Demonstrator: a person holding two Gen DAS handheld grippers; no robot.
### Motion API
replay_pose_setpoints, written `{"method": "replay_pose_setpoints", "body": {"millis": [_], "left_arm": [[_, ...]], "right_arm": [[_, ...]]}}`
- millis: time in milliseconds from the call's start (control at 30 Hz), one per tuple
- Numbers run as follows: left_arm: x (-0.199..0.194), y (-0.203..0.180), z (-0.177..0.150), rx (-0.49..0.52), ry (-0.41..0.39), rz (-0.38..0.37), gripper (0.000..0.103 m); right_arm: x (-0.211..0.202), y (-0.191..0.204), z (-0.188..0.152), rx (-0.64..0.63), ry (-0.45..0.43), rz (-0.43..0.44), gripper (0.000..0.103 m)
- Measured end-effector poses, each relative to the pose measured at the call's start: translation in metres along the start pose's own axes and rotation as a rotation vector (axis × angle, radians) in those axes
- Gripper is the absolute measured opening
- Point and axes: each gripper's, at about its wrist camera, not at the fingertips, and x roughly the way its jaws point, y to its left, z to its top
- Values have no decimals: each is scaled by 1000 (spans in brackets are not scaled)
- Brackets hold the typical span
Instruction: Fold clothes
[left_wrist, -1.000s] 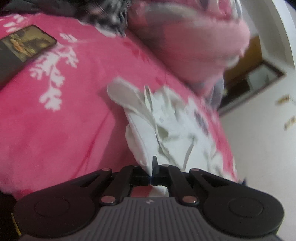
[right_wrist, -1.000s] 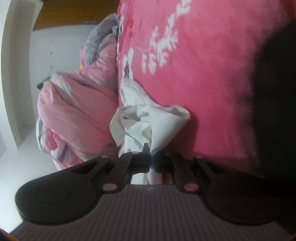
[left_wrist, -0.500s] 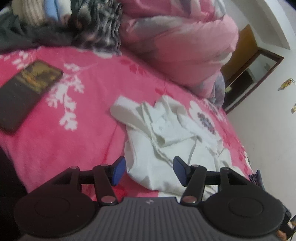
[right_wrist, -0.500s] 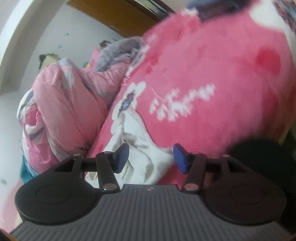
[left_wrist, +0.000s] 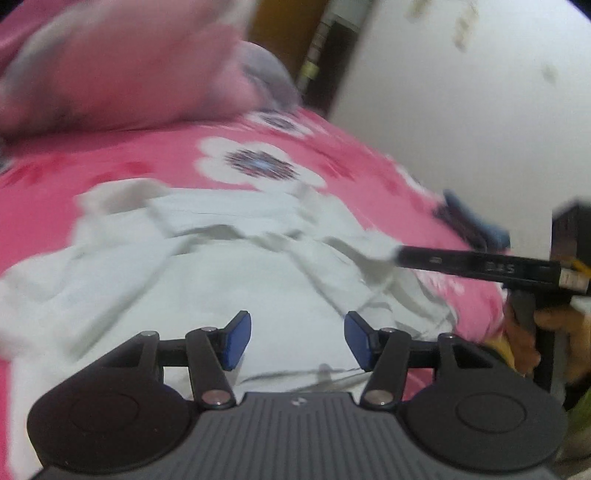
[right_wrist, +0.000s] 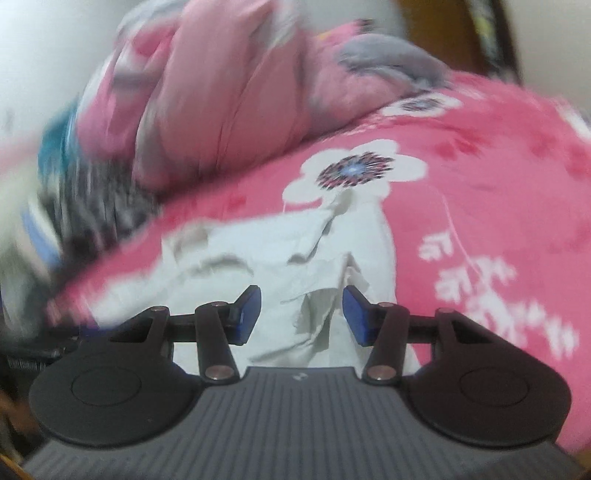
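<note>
The left gripper (left_wrist: 297, 341) has its blue-padded jaws spread wide and empty, just above the white shirt (left_wrist: 207, 266). The right gripper (right_wrist: 301, 315) is likewise spread, gripping nothing, with crumpled folds of the shirt (right_wrist: 295, 254) between and beyond its pads. The shirt lies rumpled on a pink flowered bedspread (right_wrist: 498, 177). Farther back sits a heaped pink quilt (right_wrist: 229, 92). At the right of the left view the other gripper's fingers reach the shirt's edge.
</note>
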Motion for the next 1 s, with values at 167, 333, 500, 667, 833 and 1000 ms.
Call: {"method": "replay_pose_setpoints", "body": {"millis": [167,333,500,667,833,1000], "left_arm": [[35,-12,5,26,47,-82,49],[48,-16,3,81,80,-118,49],[52,-7,6,36,93,-162,49],[56,0,10,6,83,-179,49],[62,4,10,-4,90,-186,49],[65,9,12,-21,84,-198,49]], "right_arm": [[13,14,-2,-167,49,-73,37],[23,2,5,-139,107,-55,7],[31,1,30,-122,102,1,5],[55,-14,64,28,143,116,5],[82,-33,87,196,185,186,7],[92,-42,93,303,196,231,10]]}}
